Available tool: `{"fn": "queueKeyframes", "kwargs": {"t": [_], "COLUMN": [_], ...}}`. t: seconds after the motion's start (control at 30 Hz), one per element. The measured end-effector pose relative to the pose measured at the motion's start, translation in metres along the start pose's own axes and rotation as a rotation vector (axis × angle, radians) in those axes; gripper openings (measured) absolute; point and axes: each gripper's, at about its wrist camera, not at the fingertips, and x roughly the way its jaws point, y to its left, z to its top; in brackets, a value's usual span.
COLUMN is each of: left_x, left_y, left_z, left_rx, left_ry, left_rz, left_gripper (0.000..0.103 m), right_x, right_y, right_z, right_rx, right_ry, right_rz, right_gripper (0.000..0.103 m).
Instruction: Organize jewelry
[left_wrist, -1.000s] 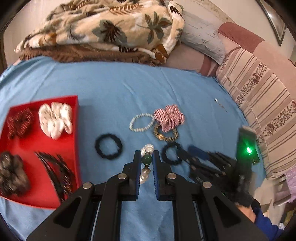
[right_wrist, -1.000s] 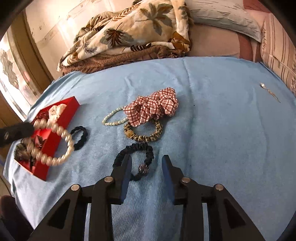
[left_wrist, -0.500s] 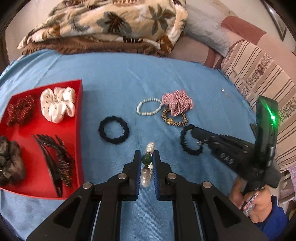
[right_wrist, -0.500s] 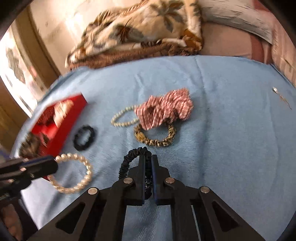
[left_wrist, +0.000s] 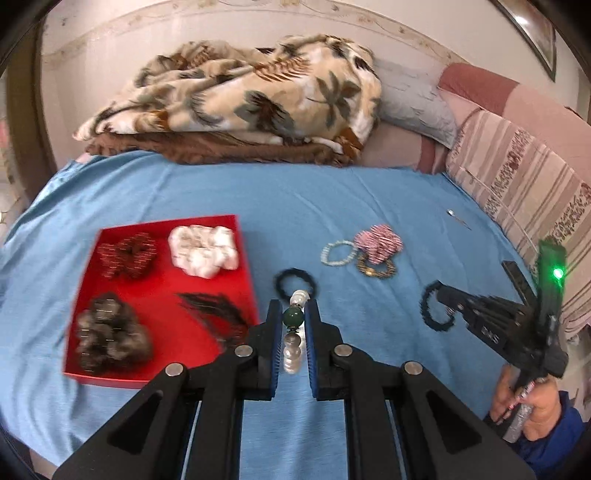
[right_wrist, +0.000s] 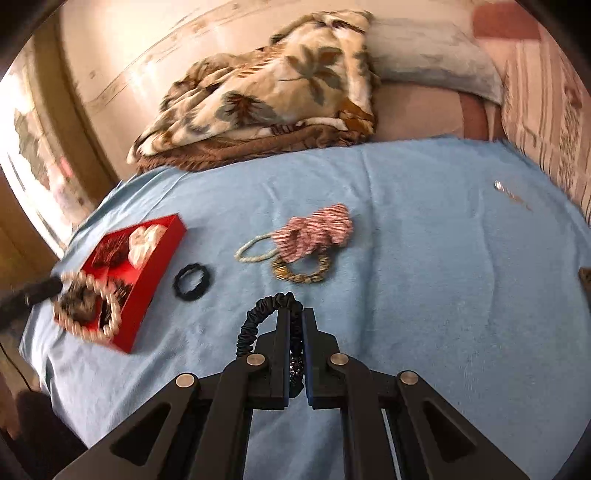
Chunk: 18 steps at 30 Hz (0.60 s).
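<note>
The red tray (left_wrist: 242, 236) lies on the blue bedsheet (left_wrist: 332, 192) and serves as the landmark here. Inside it, at the far left corner, sits a dark red scrunchie (left_wrist: 125, 254); to that one's right, at the far right corner, a white scrunchie (left_wrist: 203, 251); at the near left a brown furry scrunchie (left_wrist: 110, 332); and at the near right a bunch of dark hair clips (left_wrist: 218, 310). Just off the tray's right wall, the left gripper (left_wrist: 293, 325) is clamped on a pearl bracelet (left_wrist: 291, 354), its pads pinching a green bead with pearls showing above and below; in the right wrist view this bracelet (right_wrist: 88, 310) hangs as a loop over the near end of the tray (right_wrist: 162, 254). Beyond the gripper's tips, right of the tray, a black hair tie (left_wrist: 295, 280) lies flat on the sheet. Farther right of the tray lie a pale bead bracelet (left_wrist: 336, 253), touching a red checked scrunchie (left_wrist: 378, 242) that overlaps a gold-and-black bracelet (left_wrist: 376, 267). Still farther right, the right gripper (right_wrist: 295, 325) is closed on a black satin scrunchie (right_wrist: 258, 317), lifted off the sheet, one side squeezed between the pads and the rest arching to the left. A hand (left_wrist: 532, 402) in a blue sleeve holds that gripper's handle. A small pin (left_wrist: 458, 218) lies well apart, near the striped pillow (left_wrist: 524, 177).
</note>
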Motion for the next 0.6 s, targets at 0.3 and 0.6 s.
{"fn": "queueKeyframes", "kwargs": {"t": [0.3, 0.6], "left_x": [-0.014, 0.000], "left_y": [0.074, 0.125], "left_z": [0.009, 0.020], "left_rx": [-0.098, -0.169], "left_ry": [-0.032, -0.037], "left_rz": [0.067, 0.061], "left_gripper": [0.012, 0.012], "right_x": [-0.002, 0.010], "right_y": [0.065, 0.130], "right_z": [0.010, 0.025], "right_rx": [-0.095, -0.149], "right_ry": [0.026, 0.060], "right_rz": [0.083, 0.177], "right_gripper": [0.007, 0.007]}}
